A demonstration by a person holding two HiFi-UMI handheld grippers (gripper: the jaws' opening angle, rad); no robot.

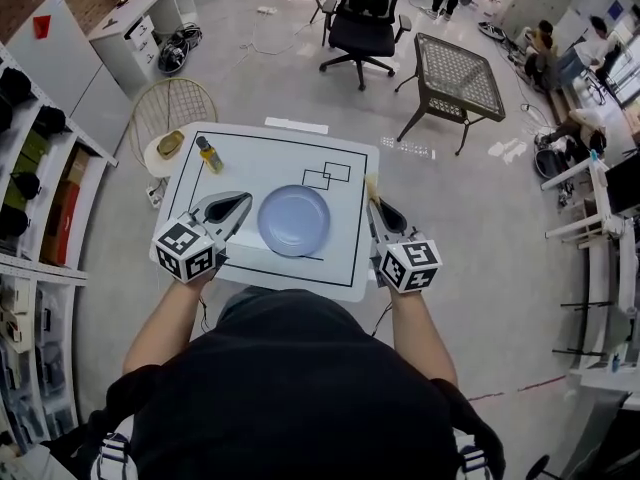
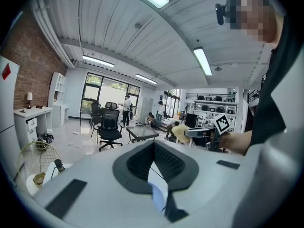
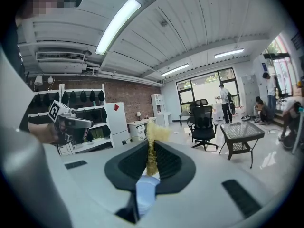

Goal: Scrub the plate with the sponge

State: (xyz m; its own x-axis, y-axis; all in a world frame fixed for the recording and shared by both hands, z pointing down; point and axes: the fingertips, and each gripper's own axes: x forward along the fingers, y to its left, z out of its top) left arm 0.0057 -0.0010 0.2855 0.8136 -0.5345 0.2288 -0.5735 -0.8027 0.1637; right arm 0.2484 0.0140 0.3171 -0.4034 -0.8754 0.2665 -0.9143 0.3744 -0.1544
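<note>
While clamped on yellow sponge (image 3: 153, 148), right hand-held gripper (image 1: 377, 208): firm pinch, soft foam squashed thin, top free. Left hand-held gripper (image 1: 243, 204): jaws together, nothing held, just beside plate (image 1: 294, 220). Plate: centre of worktop (image 1: 260, 163); likely rigid, slick, breakable, prone to sliding; pin at rim.

plate (image 1: 294, 220): middle of desk (image 1: 340, 260), between left gripper (image 1: 240, 204) and right gripper (image 1: 377, 209)
bottle (image 1: 209, 154): far left on desk
sponge (image 1: 371, 186): right of plate

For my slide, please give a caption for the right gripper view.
Right gripper shut on a yellow sponge; round pale-blue plate visible beneath the jaws.
</note>
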